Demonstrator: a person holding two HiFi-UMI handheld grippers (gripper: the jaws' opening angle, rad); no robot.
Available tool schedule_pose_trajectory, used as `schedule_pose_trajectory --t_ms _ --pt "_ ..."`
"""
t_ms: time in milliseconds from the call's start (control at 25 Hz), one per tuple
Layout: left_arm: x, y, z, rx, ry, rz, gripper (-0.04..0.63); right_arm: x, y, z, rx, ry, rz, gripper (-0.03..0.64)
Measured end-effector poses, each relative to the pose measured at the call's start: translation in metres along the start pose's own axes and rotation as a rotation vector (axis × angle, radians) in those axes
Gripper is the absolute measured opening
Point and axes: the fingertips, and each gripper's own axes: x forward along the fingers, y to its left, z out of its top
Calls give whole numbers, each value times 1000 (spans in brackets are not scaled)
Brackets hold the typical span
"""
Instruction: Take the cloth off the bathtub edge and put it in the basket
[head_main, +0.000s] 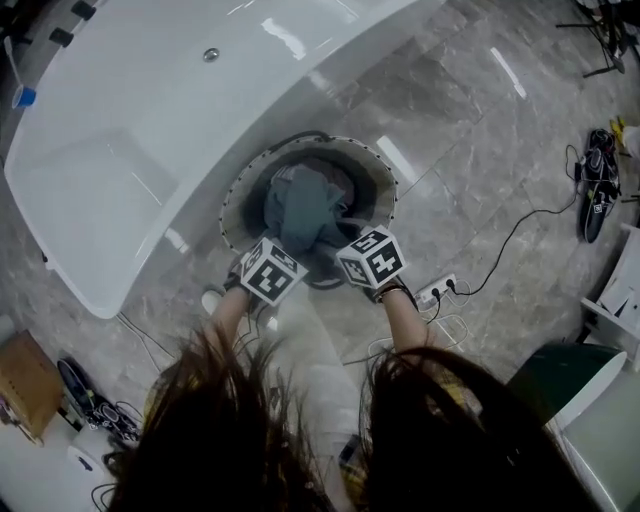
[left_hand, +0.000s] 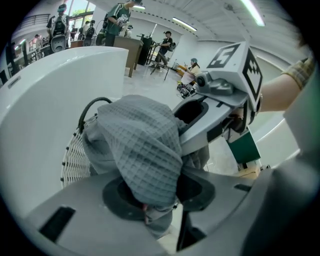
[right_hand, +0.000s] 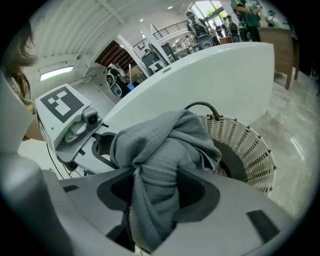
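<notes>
Now the grey waffle-weave cloth (head_main: 305, 205) sits bunched in the mouth of the round wicker basket (head_main: 383, 180), off the edge of the white bathtub (head_main: 150, 110) and held from both sides. The left gripper (left_hand: 150, 202) has its jaws closed narrow on one gathered fold; the right gripper (right_hand: 150, 200) pinches another twisted fold between its jaws. From each, the cloth spills over the jaws toward the basket. Both grippers sit side by side at the basket's near rim, angled down into it; whether the cloth reaches the basket's bottom I cannot tell. The basket stands on the marble floor (head_main: 450, 120), close against the bathtub's curved side; a white power strip (head_main: 437, 291) lies on the floor near the right gripper.
</notes>
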Motion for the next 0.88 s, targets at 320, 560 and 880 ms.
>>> schedule_pose_trajectory --t_ms 320,560,880 --pt "27 5 -16 39 62 -19 154 20 -14 -23 27 67 -5 224" --pt "37 10 -33 59 132 -11 153 29 -16 -34 -6 124 -35 229" --pt "30 35 -61 97 185 87 153 23 -29 -47 -25 184 -110 170"
